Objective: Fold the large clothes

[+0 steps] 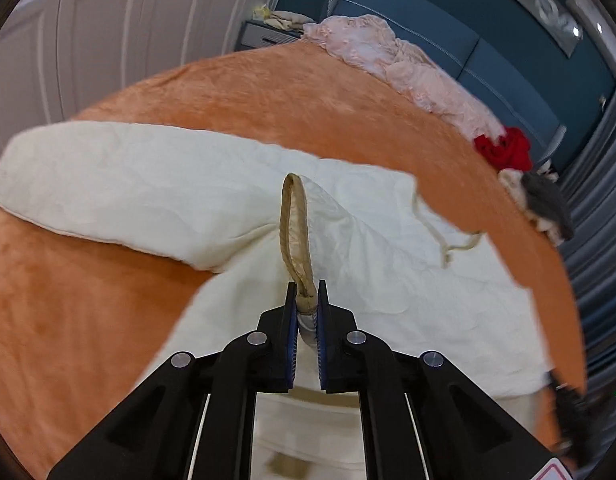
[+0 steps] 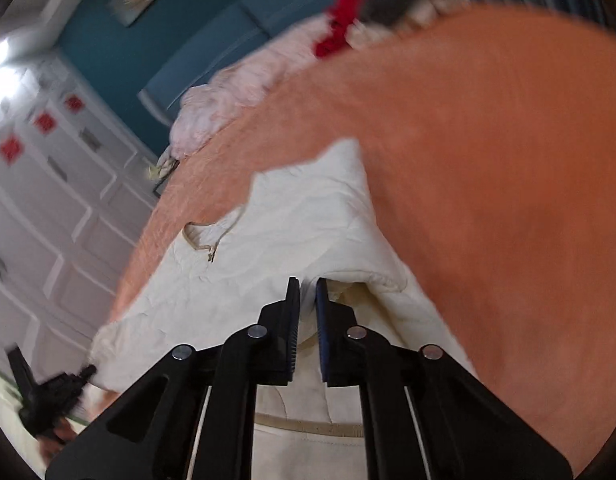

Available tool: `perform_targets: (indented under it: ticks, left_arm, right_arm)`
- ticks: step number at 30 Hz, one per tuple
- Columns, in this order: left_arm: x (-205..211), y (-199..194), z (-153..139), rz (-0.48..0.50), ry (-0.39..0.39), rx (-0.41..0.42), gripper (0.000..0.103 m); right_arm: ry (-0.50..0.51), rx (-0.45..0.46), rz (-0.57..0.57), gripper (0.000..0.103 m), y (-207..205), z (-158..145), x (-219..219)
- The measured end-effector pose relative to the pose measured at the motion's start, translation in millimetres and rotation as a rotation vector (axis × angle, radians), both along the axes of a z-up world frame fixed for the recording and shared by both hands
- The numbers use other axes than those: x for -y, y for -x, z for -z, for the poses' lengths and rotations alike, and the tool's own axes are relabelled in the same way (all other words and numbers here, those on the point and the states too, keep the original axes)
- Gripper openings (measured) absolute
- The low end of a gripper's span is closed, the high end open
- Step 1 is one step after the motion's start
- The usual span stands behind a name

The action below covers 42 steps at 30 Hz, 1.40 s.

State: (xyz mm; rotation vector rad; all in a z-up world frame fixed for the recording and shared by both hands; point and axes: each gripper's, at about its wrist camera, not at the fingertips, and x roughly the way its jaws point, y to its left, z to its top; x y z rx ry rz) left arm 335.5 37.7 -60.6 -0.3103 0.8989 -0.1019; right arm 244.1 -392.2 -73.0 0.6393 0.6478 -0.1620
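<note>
A cream hooded garment (image 1: 148, 184) lies spread on an orange blanket (image 1: 268, 92), one sleeve stretching left. My left gripper (image 1: 306, 292) is shut on its tan ribbed cuff (image 1: 294, 220), which loops up from the pads. A drawstring (image 1: 447, 240) trails to the right. In the right wrist view the same garment (image 2: 308, 208) is blurred; my right gripper (image 2: 308, 286) is shut on a fold of its cream cloth, with a tan hem band (image 2: 308, 426) below the fingers. The left gripper shows as a dark blur (image 2: 48, 396) at the lower left.
Crumpled pink bedding (image 1: 387, 56), a red garment (image 1: 505, 148) and a grey item (image 1: 547, 200) lie along the far edge by the blue headboard (image 1: 487, 40). White wardrobe doors (image 1: 108, 32) stand on the left, and a nightstand (image 1: 264, 36) sits beside the bed.
</note>
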Motion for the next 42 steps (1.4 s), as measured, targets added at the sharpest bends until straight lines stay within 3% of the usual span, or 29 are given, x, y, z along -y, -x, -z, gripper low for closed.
perform_targets:
  ticks: [2,6,12,17,20,24,29,35,42]
  left_arm:
    - [4.7,2.8,18.8,0.007,-0.067,-0.027,0.005]
    - [12.8,11.9,58.1,0.013,-0.14,-0.073,0.006]
    - [15.9,24.9,76.2,-0.003,-0.172,0.015,0.013]
    - [15.3,27.9,78.4,-0.006,-0.157,0.038,0.014]
    - [13.7,27.2,79.0,-0.006,-0.146,0.045,0.015]
    - [18.5,26.8,79.3,-0.005,-0.171,0.05,0.016]
    - [18.4,26.9,79.1,-0.007,-0.178,0.051,0.016]
    - [19.5,26.8,81.2,-0.006,-0.171,0.058,0.017]
    - [19.9,27.4,82.7,-0.009,-0.17,0.068,0.018]
  right_arm:
    - [0.068,-0.047,-0.015,0.006,-6.9,5.3,-9.3]
    - [0.107,-0.184,-0.017,0.006,-17.8,42.0,-8.8]
    - [0.149,-0.194,-0.02,0.007,-18.3,61.4,-13.4]
    - [0.166,-0.189,0.016,0.012,-8.3,53.9,-17.1]
    - [0.265,-0.137,0.076,0.015,10.5,21.4,-42.0]
    - [0.346,-0.059,-0.076,0.015,-5.0,-16.4,-103.5]
    - [0.381,-0.08,-0.278,0.015,-50.7,-5.9,-174.4]
    - [0.361,-0.189,-0.311,0.015,-62.1,52.9,-203.9]
    - [0.358,-0.159,-0.301,0.015,-56.4,60.5,-204.6]
